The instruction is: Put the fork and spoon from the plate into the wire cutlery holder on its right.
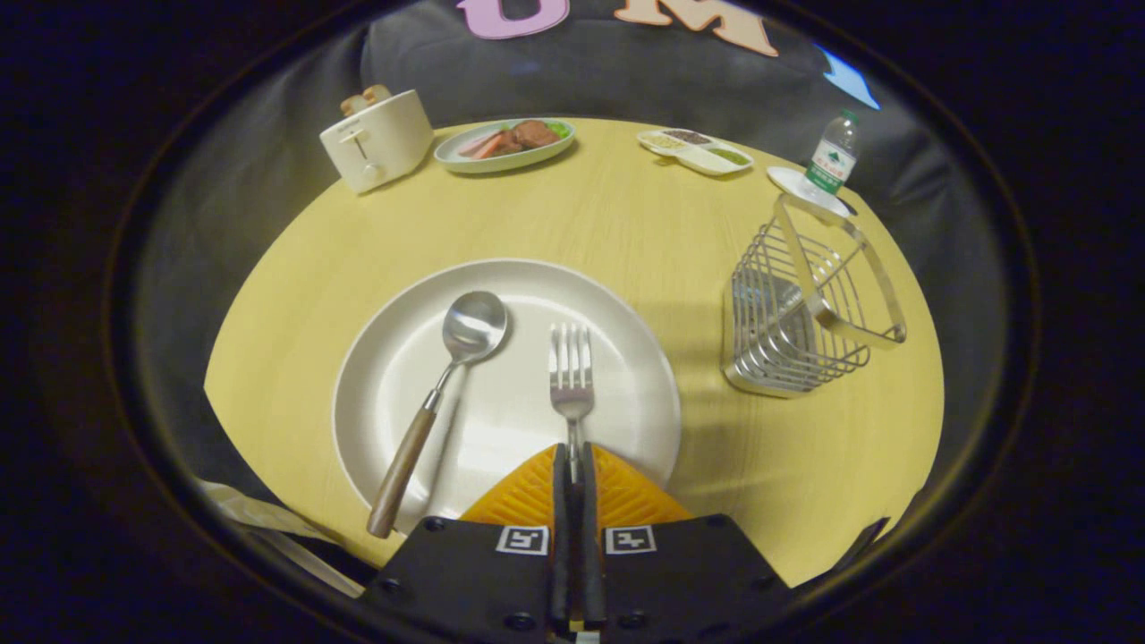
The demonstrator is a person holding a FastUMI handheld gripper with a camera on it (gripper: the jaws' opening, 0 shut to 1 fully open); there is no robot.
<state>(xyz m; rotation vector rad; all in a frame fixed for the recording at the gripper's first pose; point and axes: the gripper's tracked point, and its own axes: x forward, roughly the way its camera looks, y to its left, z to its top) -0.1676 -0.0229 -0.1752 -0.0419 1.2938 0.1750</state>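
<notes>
A metal fork [571, 371] is lying on a round white plate [394, 358], its tines pointing away from the gripper [572, 465] and its long axis running straight back toward it. The fork's handle is passing between the two fingers, which are pressing close together on it, pinching it near the neck. Judging by its look, the fork is thin, stiff and smooth, so it is likely to be light but slippery, and a hold on the narrow handle is probably turning easily unless the fingers are squeezing it squarely.

To the left of the fork, a spoon [443, 394] is resting on the same plate. Its shiny bowl is pointing away and slightly right, and its wooden handle is slanting back and to the left, with the end overhanging the plate's near rim. That wooden handle is looking like the thicker, less slippery place to take hold.

The plate is sitting on a yellow wooden counter [626, 224]. To its right, apart from it, a wire cutlery holder [796, 331] is standing upright with a tall handle loop.

Farther back, a toaster [376, 139], a dish of food [505, 143], a divided tray [698, 150] and a water bottle [834, 154] are standing along the counter's far edge.
</notes>
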